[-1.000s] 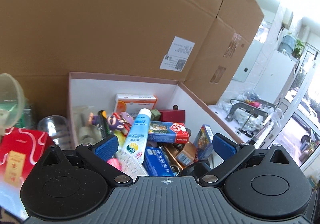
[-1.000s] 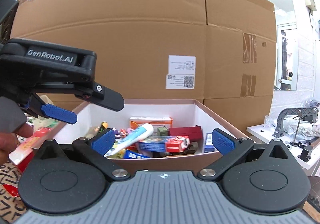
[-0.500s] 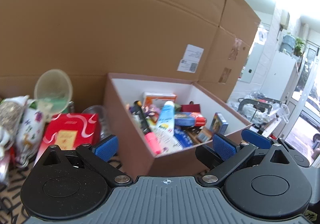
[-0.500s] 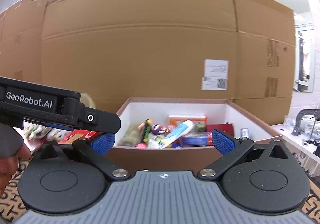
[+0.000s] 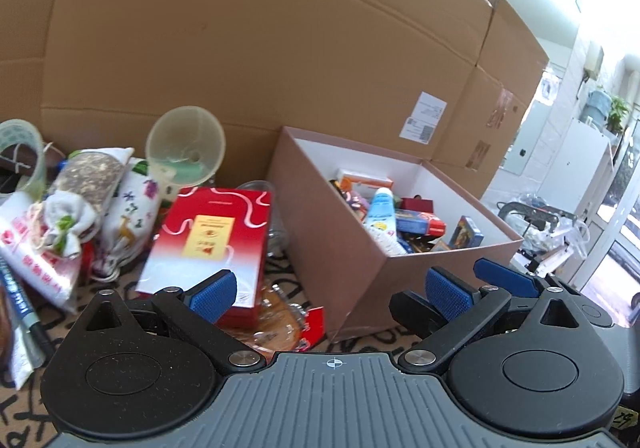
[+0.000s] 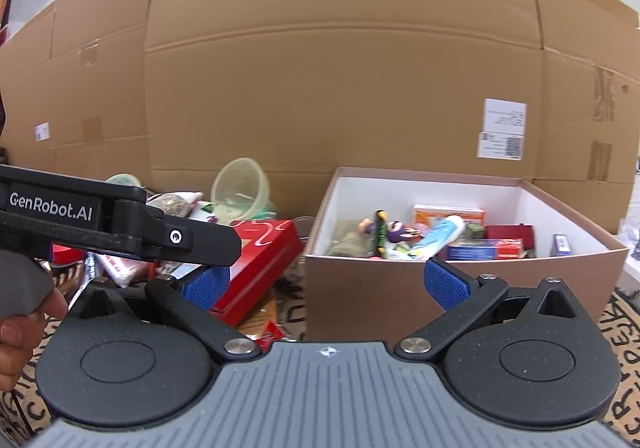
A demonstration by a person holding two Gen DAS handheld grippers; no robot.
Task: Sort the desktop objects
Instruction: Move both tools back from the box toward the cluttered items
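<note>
A brown open box (image 5: 352, 244) (image 6: 400, 288) with white inner walls holds several small items, among them a blue-and-white tube (image 5: 380, 208) (image 6: 440, 234) and a red-and-blue pack (image 6: 484, 248). Left of it lies a red gift box (image 5: 212, 236) (image 6: 260, 248) in a pile of loose things. My left gripper (image 5: 332, 290) is open and empty, in front of the box's near corner. My right gripper (image 6: 326, 282) is open and empty, in front of the box's left wall. The left gripper's body (image 6: 120, 224) crosses the right wrist view at left.
A clear green bowl (image 5: 186, 146) (image 6: 240, 184) leans on its side behind the red box. Cloth bags (image 5: 88, 184), a tape roll (image 5: 22, 152) and a snack packet (image 5: 280, 320) lie at left. A tall cardboard wall (image 6: 320, 68) stands behind. A patterned mat (image 6: 624, 312) covers the table.
Both grippers have pulled back from above the box and swung left. The box now sits farther away and the pile at left has come into view. Both stayed open.
</note>
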